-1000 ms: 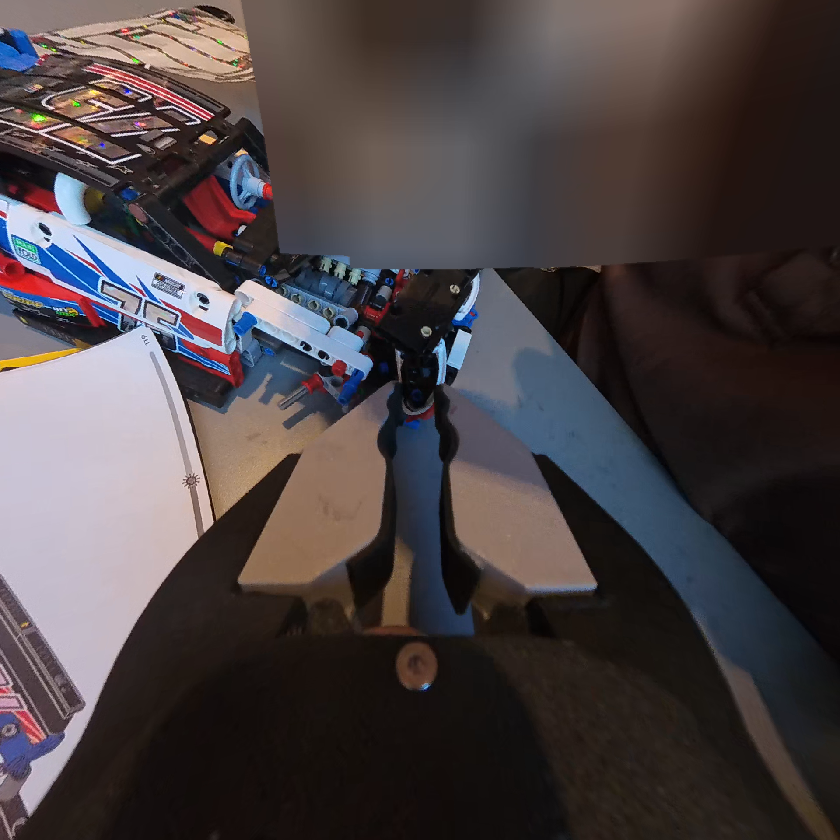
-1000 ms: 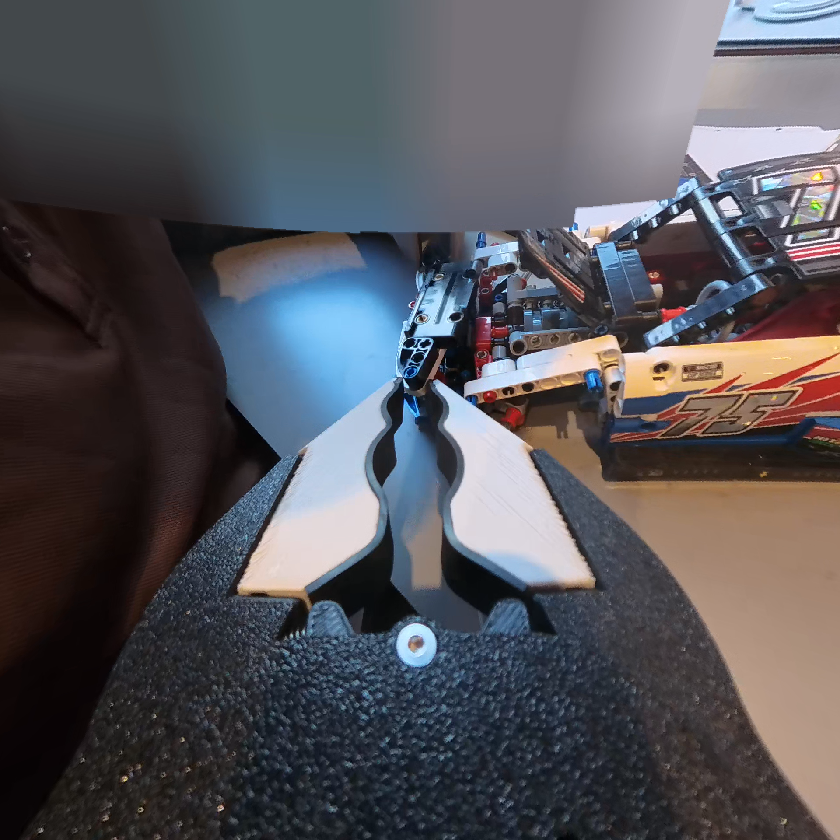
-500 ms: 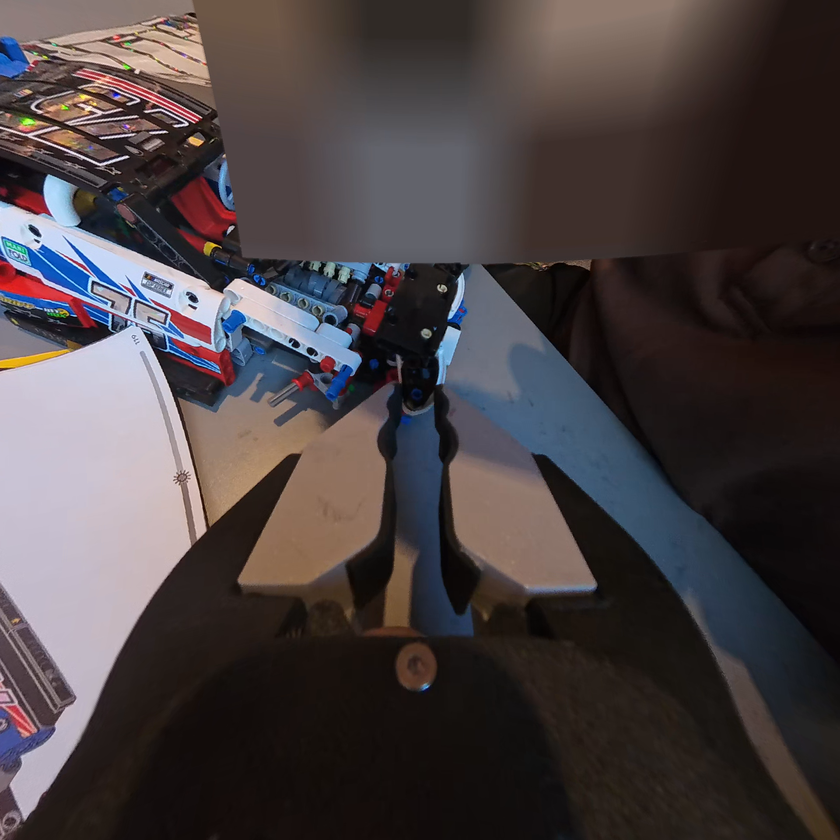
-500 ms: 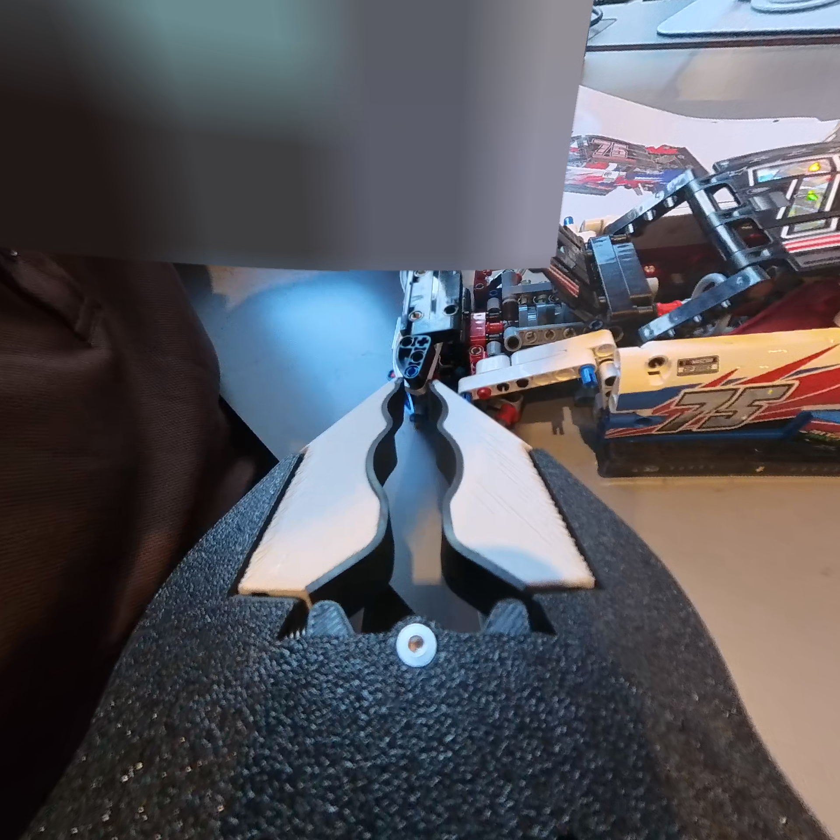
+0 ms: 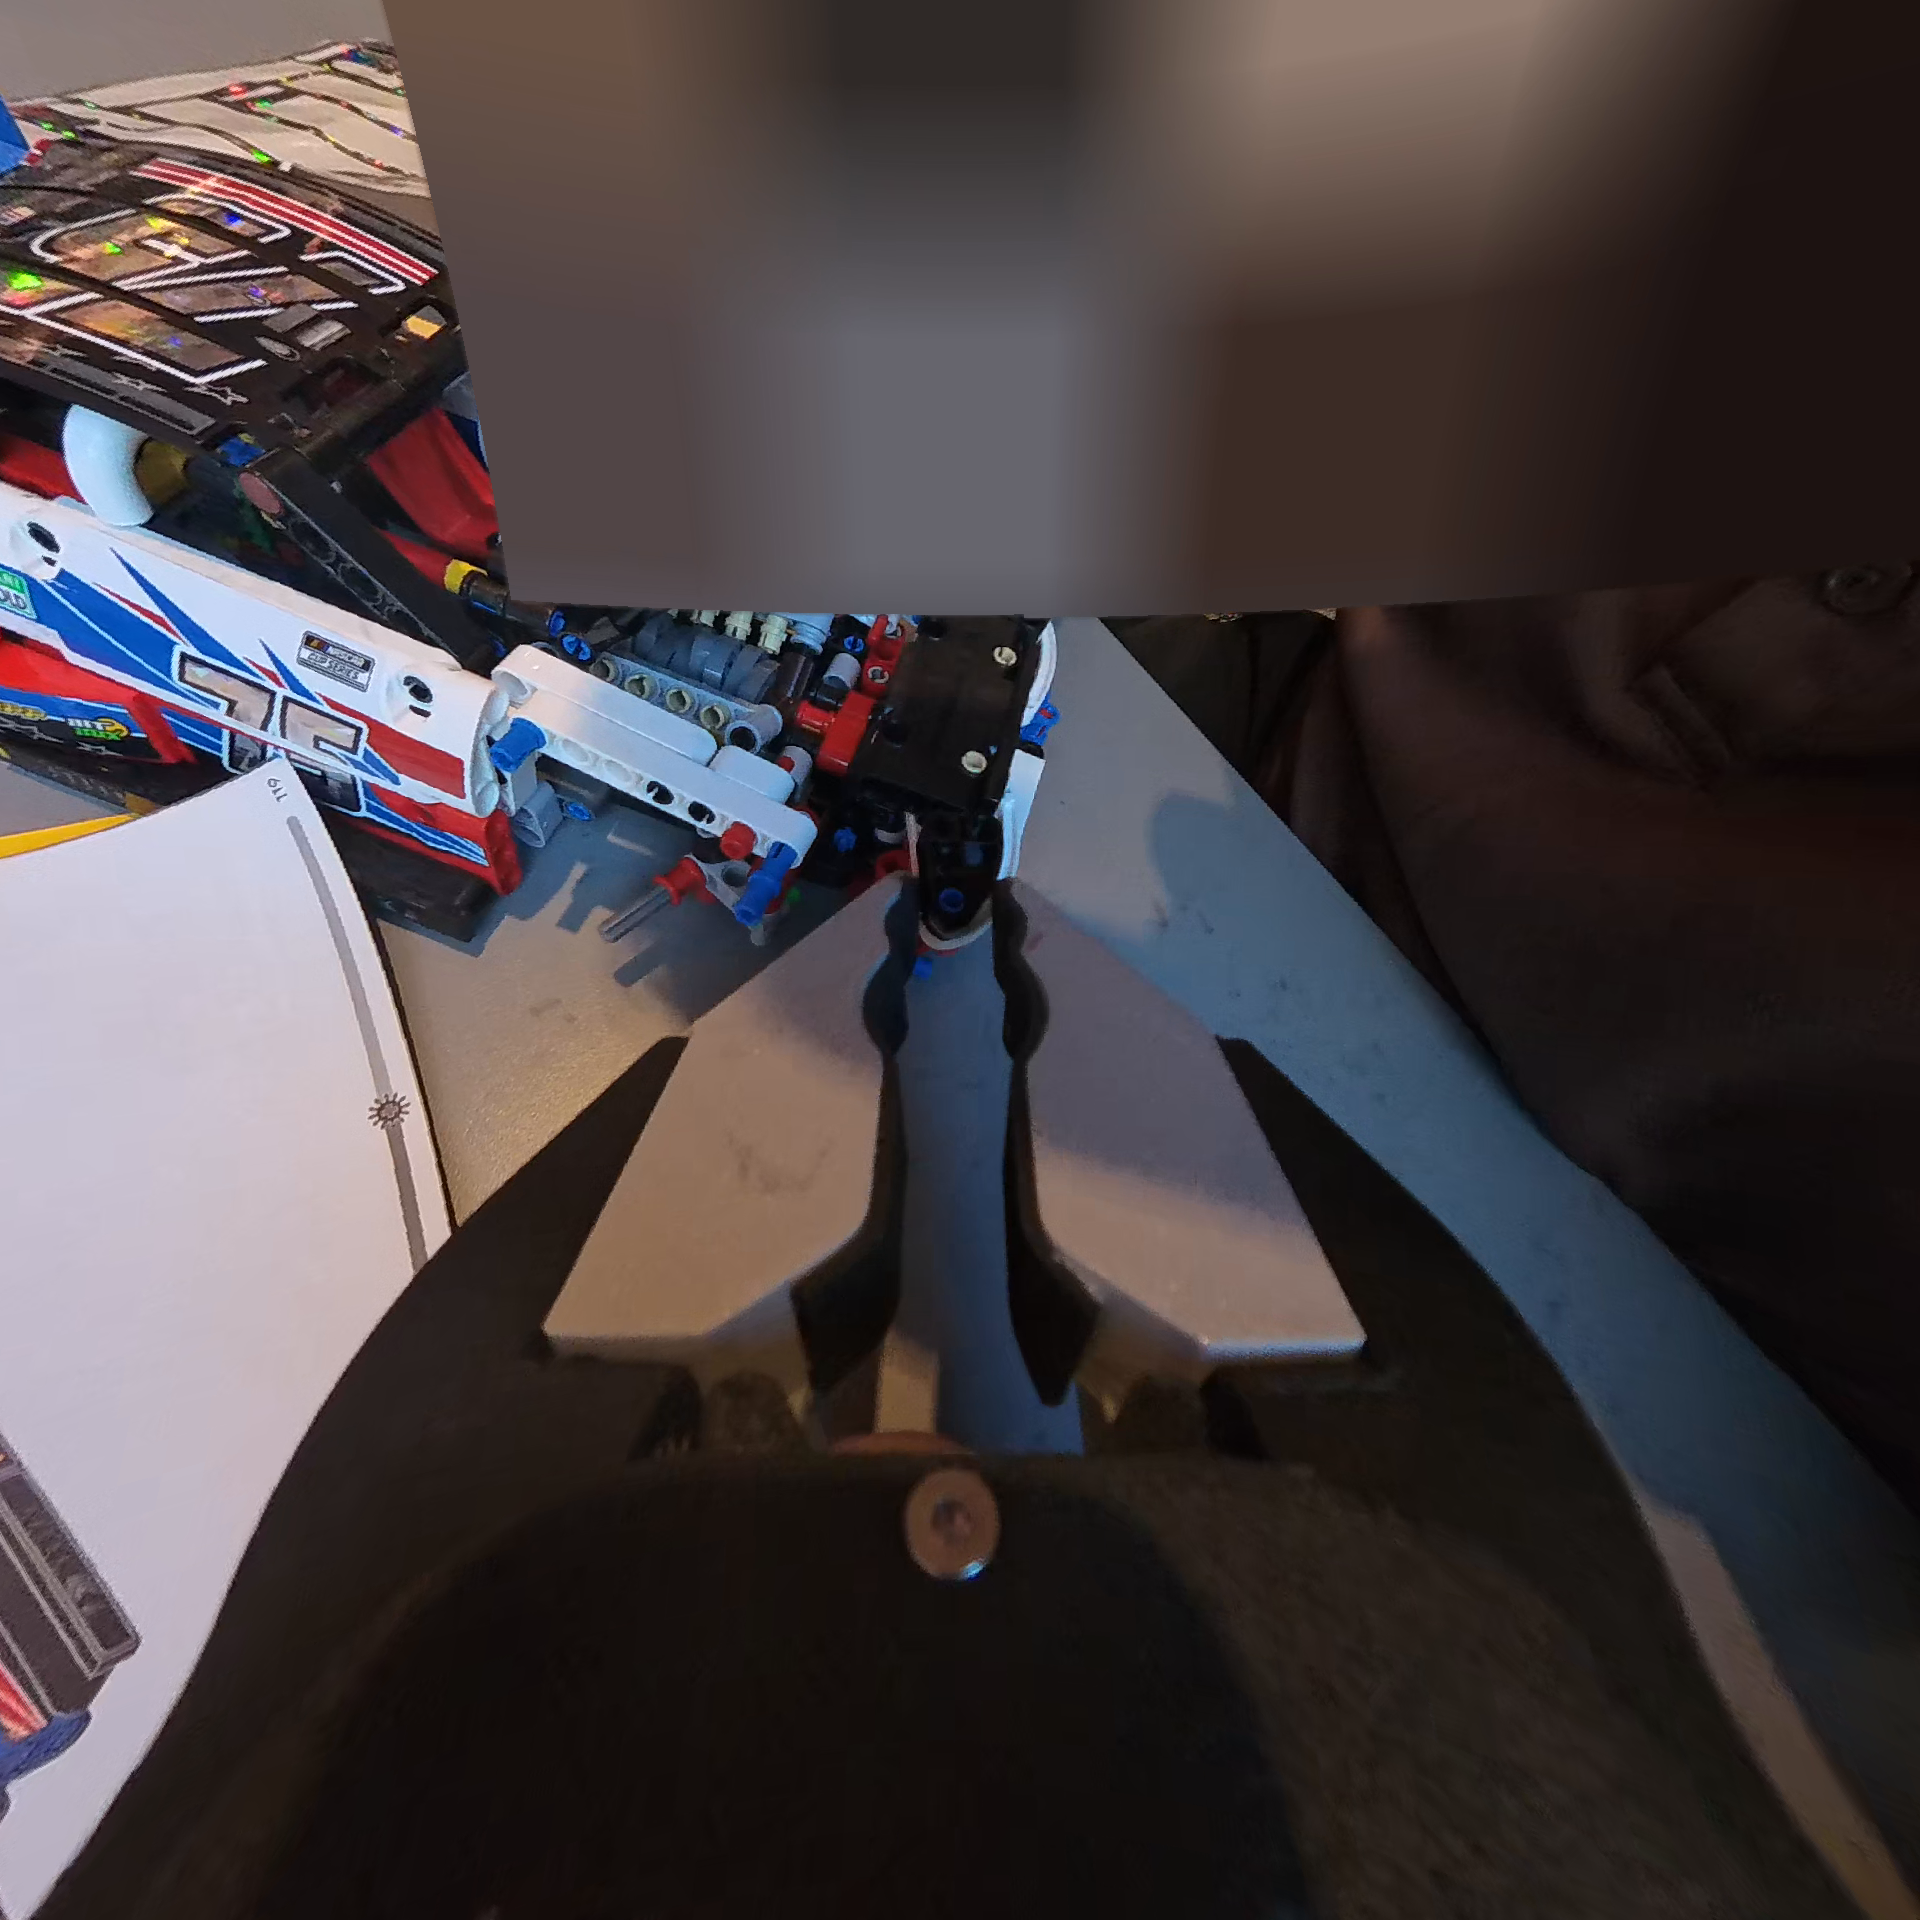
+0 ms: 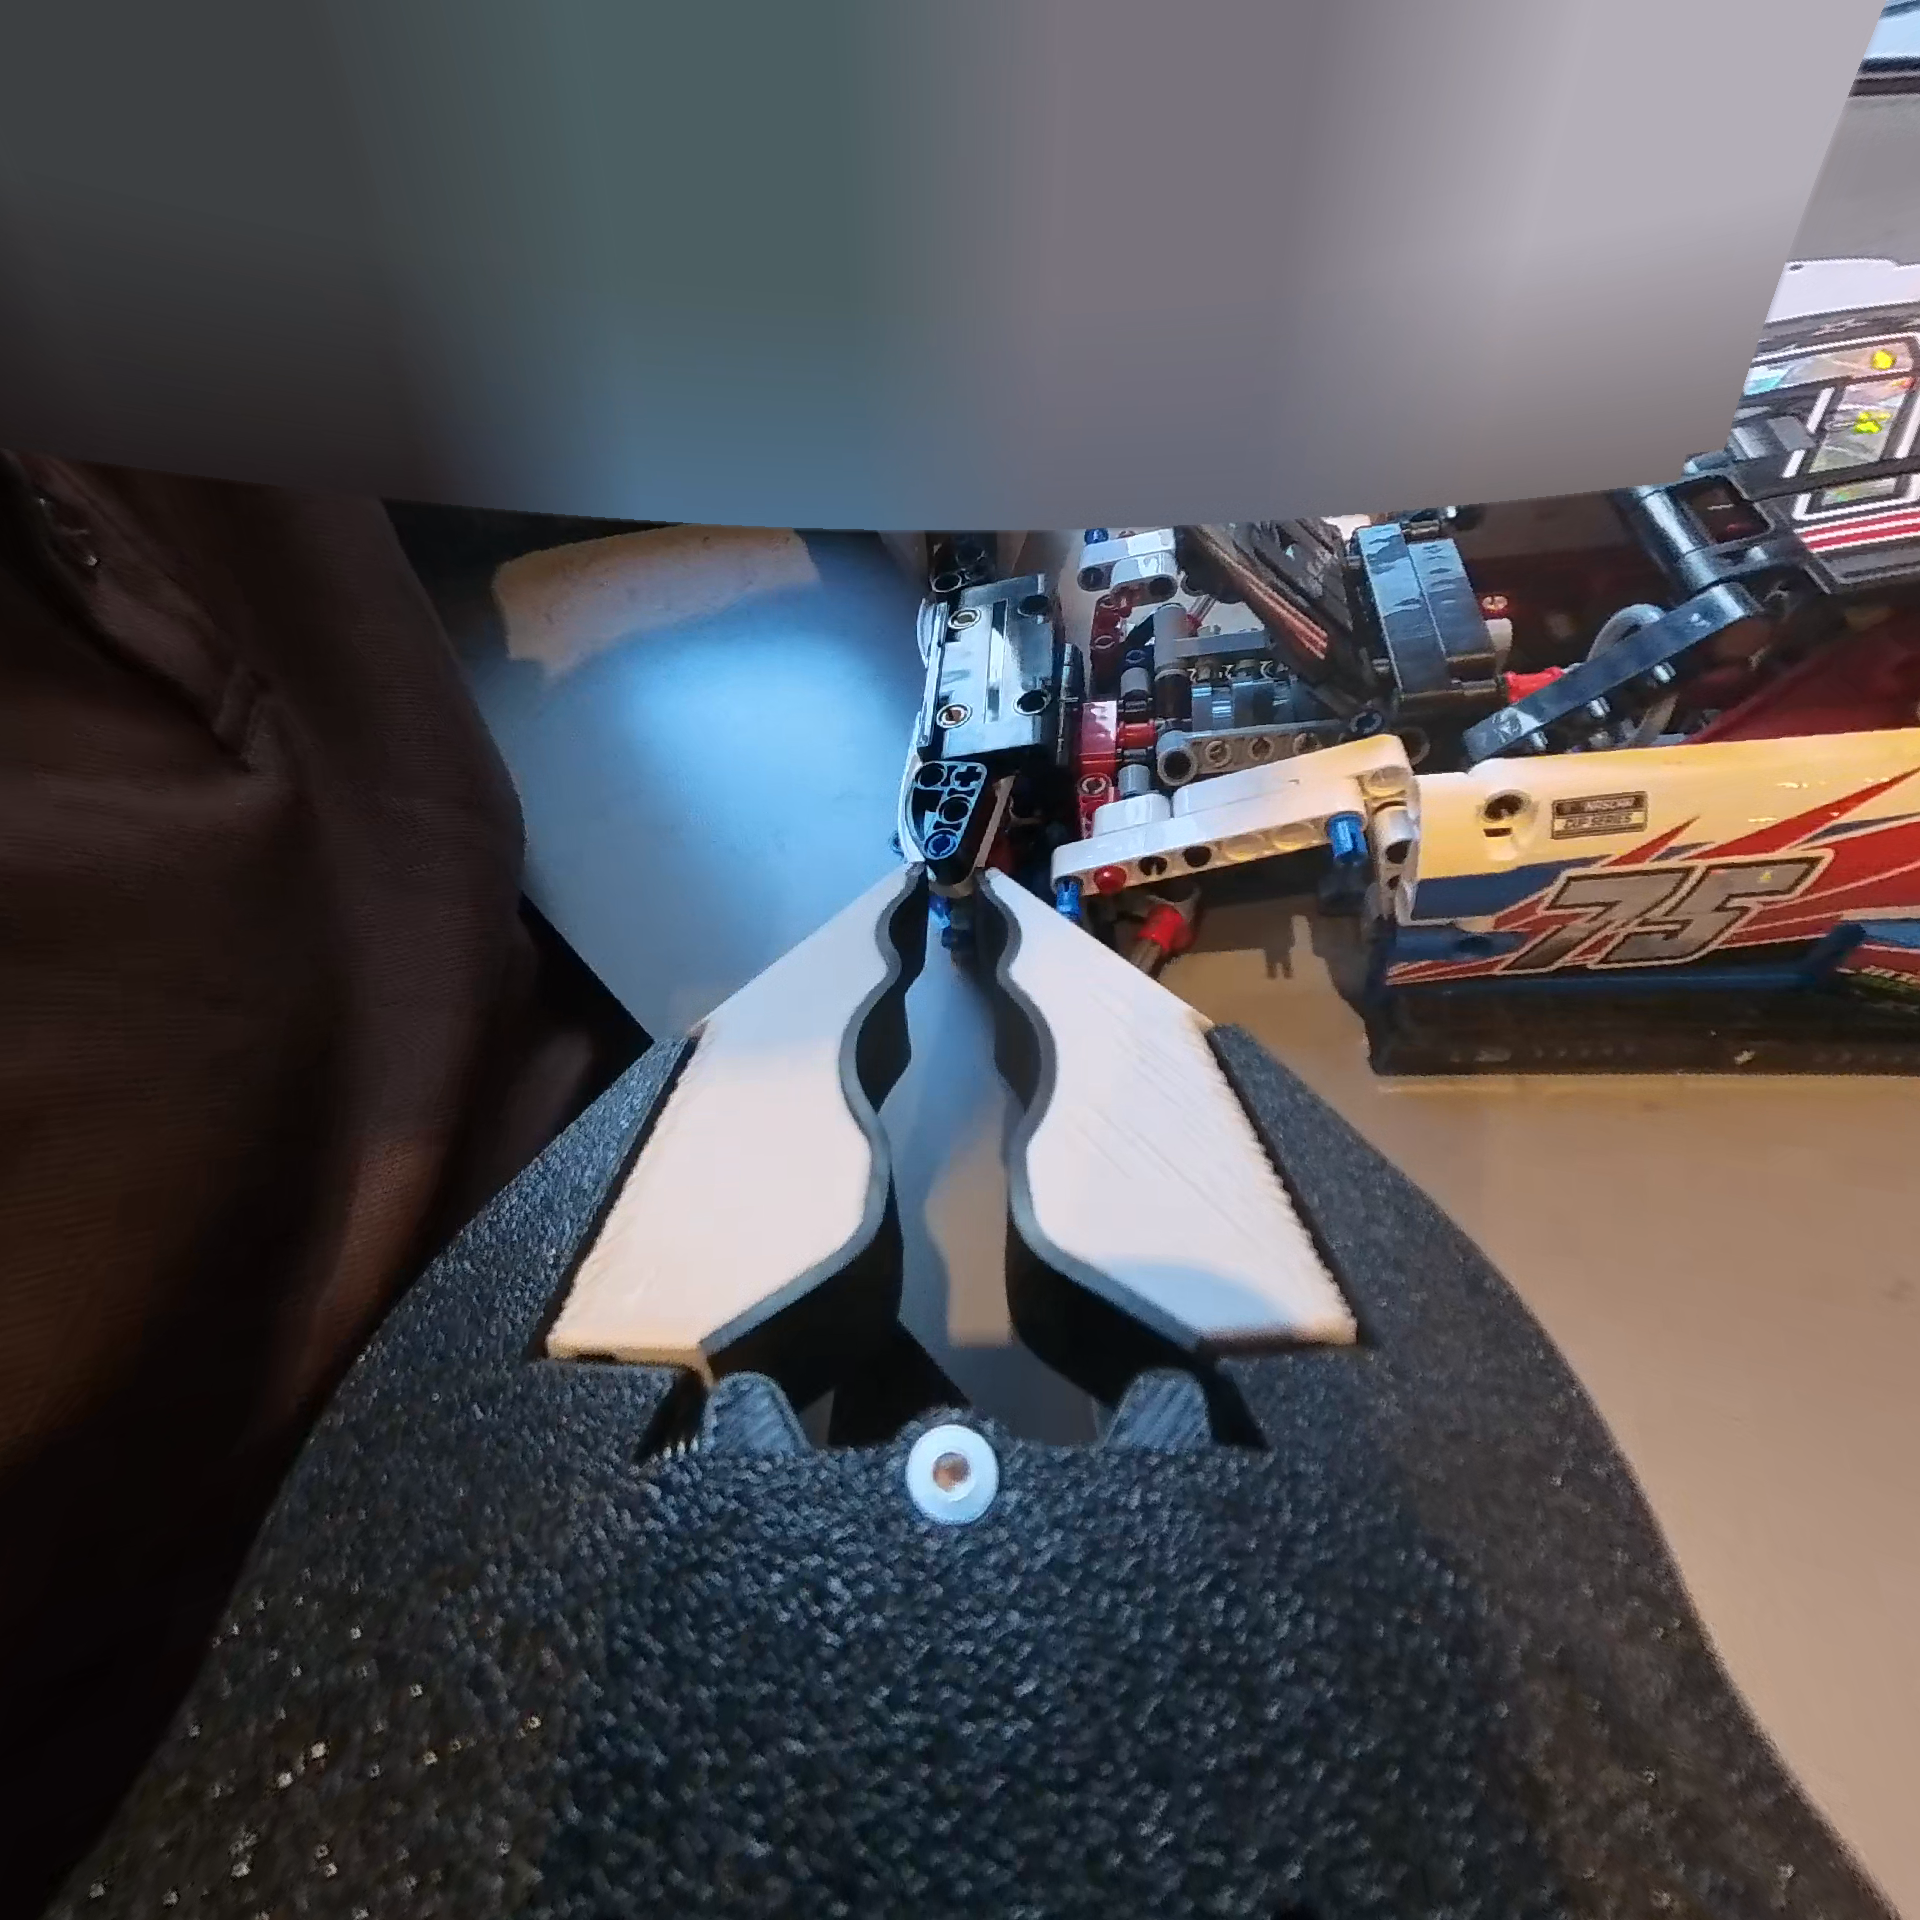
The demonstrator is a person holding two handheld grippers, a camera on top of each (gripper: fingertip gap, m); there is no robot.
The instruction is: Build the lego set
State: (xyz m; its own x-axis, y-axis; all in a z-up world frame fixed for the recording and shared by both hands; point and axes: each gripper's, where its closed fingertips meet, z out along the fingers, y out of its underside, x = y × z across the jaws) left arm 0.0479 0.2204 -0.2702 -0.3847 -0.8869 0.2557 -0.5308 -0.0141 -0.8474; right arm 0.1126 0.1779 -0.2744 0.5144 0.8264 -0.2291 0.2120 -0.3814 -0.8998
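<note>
The Lego race car [image 5: 312, 717], white with red and blue stripes and a black roof, lies on the grey table [image 5: 1226, 935]. Its open front end faces me with a black panel [image 5: 940, 717]. My left gripper [image 5: 951, 904] is shut on a small black piece with blue pins [image 5: 956, 868] hanging below that panel. In the right wrist view the car [image 6: 1662, 914] lies to the right. My right gripper [image 6: 951, 894] is shut on a black rounded beam with a blue pin [image 6: 948, 816] at the front corner, under the black panel [image 6: 992, 675]. Neither view shows the other gripper.
An open instruction booklet [image 5: 177, 1195] lies at the left, close to the car's side. A sticker sheet [image 5: 270, 104] lies behind the car. A person in dark clothing [image 5: 1662, 987] sits at the table edge. A pale flat scrap [image 6: 644, 592] lies beyond the table corner. The grippers' ends are close to 9 cm from one another.
Both grippers stay shut on the car's front end. The car has shifted a little in both views, swinging slightly and coming back in the right wrist view.
</note>
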